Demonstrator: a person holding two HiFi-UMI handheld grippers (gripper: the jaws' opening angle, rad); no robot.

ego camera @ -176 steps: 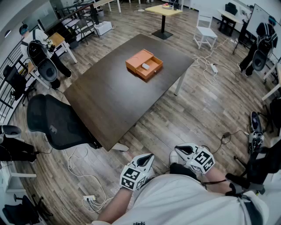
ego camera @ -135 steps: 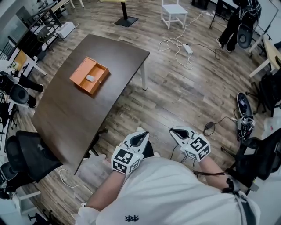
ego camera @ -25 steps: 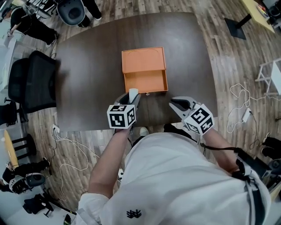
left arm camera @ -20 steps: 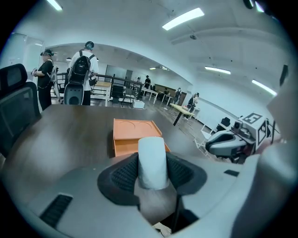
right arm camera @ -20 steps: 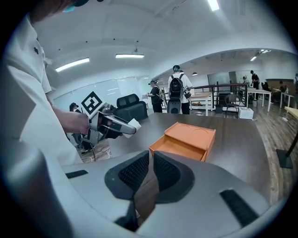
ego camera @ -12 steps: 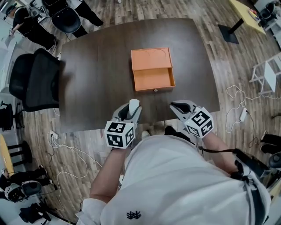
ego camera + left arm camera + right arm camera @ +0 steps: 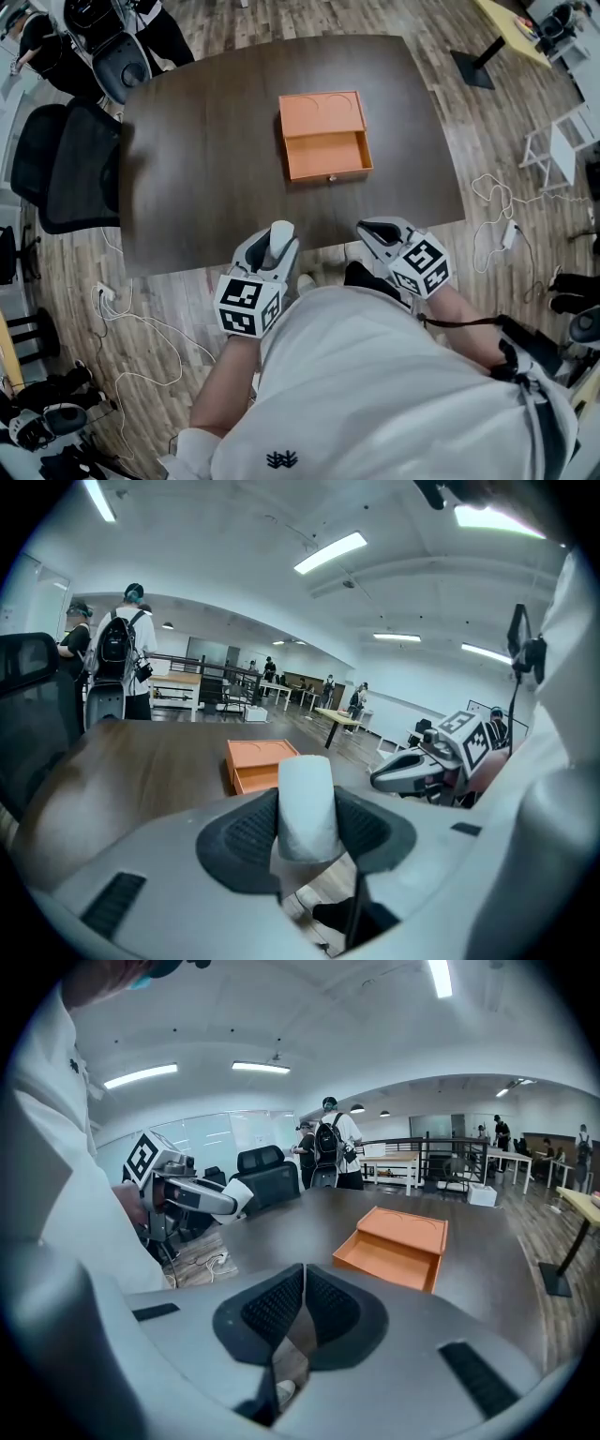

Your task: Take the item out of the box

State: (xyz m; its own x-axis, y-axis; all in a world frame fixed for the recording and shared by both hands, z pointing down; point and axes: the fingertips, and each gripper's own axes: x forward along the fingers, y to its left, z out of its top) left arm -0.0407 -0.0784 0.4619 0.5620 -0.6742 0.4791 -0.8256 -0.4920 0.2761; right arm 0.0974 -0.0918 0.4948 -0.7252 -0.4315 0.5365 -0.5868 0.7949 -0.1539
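Note:
The orange box (image 7: 322, 114) lies on the dark brown table (image 7: 206, 141), its drawer (image 7: 327, 156) pulled out toward me and showing nothing inside. My left gripper (image 7: 278, 246) hovers over the table's near edge, shut on a small white item (image 7: 281, 231). The left gripper view shows that white item (image 7: 307, 803) pinched between the pads, with the box (image 7: 258, 764) beyond. My right gripper (image 7: 367, 229) is level with the left one at the near edge, shut with nothing in it. The right gripper view shows the box (image 7: 398, 1246) ahead and the left gripper (image 7: 202, 1199).
A black office chair (image 7: 75, 169) stands at the table's left side. Cables and a power strip (image 7: 497, 220) lie on the wood floor at the right, near a white chair (image 7: 562, 150). People with backpacks (image 7: 117, 663) stand past the table's far end.
Over seven seconds I walked round to face the drawer; the item that lay in it is now in the left gripper. In the last second both grippers drew back from the box.

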